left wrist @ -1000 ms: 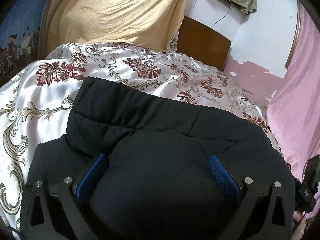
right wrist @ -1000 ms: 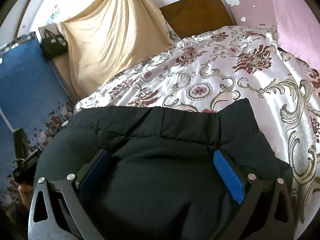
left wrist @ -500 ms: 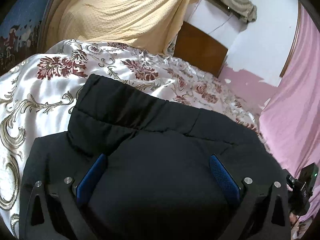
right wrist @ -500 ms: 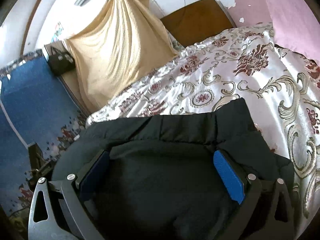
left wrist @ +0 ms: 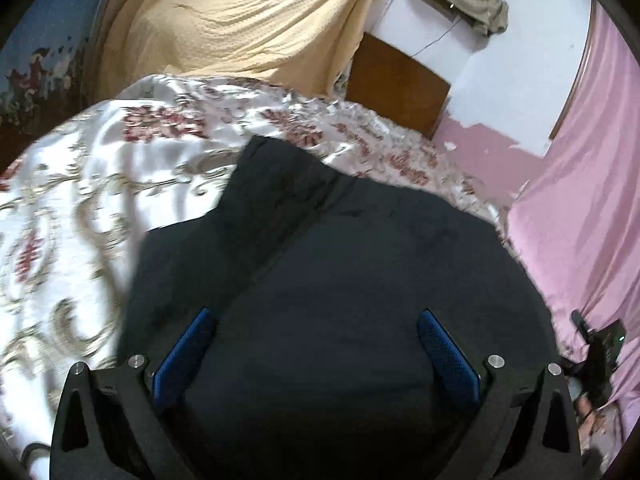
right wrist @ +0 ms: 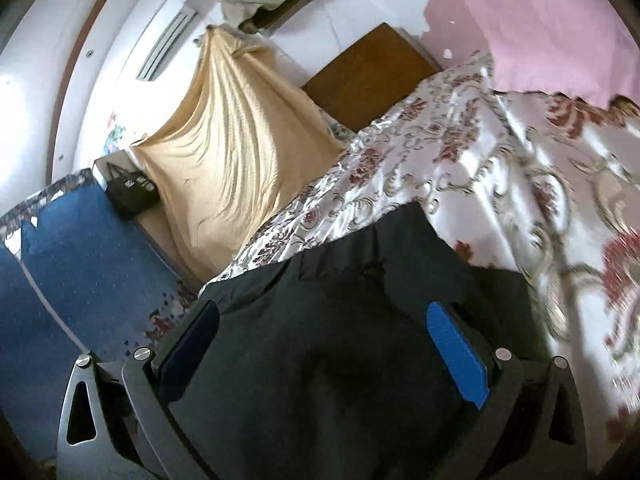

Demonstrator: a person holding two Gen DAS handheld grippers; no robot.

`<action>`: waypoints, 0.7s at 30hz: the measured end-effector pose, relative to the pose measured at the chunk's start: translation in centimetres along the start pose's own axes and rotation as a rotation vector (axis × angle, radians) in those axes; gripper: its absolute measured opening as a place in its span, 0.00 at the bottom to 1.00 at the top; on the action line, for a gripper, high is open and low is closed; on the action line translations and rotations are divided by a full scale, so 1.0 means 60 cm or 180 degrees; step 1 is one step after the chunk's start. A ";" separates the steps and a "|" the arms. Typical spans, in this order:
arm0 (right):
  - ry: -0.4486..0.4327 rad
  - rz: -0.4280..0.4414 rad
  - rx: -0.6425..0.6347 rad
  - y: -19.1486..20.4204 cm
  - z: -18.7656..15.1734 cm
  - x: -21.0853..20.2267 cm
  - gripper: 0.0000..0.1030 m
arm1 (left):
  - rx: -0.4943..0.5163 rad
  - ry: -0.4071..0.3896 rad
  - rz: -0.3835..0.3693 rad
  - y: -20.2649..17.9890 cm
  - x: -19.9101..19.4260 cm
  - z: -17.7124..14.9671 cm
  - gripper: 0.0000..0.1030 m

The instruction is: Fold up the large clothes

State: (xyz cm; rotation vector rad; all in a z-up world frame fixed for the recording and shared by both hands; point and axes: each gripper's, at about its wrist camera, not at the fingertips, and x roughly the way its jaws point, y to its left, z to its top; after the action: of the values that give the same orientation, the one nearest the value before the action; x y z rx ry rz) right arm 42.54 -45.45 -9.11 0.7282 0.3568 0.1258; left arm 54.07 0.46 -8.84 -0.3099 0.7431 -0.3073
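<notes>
**Black padded jacket bunched on the flowered bedspread**

The black padded jacket [left wrist: 360, 280] lay on the satin flowered bedspread [left wrist: 80, 200], puffy, quilted in bands, one end folded over itself. The left gripper [left wrist: 316, 344] and the right gripper [right wrist: 320, 340] each had blue pads [right wrist: 456, 356] spread wide, dark fabric bulging between them.

Left wrist view: looks forward between the left gripper [left wrist: 316, 350] fingers, close over the black jacket [left wrist: 360, 280], facing the brown headboard [left wrist: 396, 84] ahead.
Right wrist view: looks forward from the right gripper [right wrist: 320, 344], equally close to the jacket, tilted, headboard ahead and to its right.
Shared: jacket, floral bedspread [right wrist: 500, 152], yellow cloth [left wrist: 240, 20], headboard, pink fabric [left wrist: 580, 200].
</notes>
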 end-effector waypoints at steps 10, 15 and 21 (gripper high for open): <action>0.0618 -0.0446 -0.0146 -0.011 0.014 -0.054 0.99 | -0.0050 0.0378 0.0362 0.057 -0.051 0.004 1.00; 0.0927 -0.0366 0.0266 -0.077 0.023 -0.051 0.99 | 0.0045 0.0669 0.0332 0.096 -0.044 0.003 1.00; 0.1090 -0.0500 -0.0156 -0.054 0.018 -0.025 0.99 | 0.0045 0.0901 -0.0010 0.119 -0.017 -0.010 1.00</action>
State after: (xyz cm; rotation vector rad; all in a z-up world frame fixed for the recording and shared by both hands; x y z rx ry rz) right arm 41.48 -48.92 -10.13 0.6268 0.7336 0.1102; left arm 54.07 7.24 -11.35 -0.2567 1.0187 -0.3636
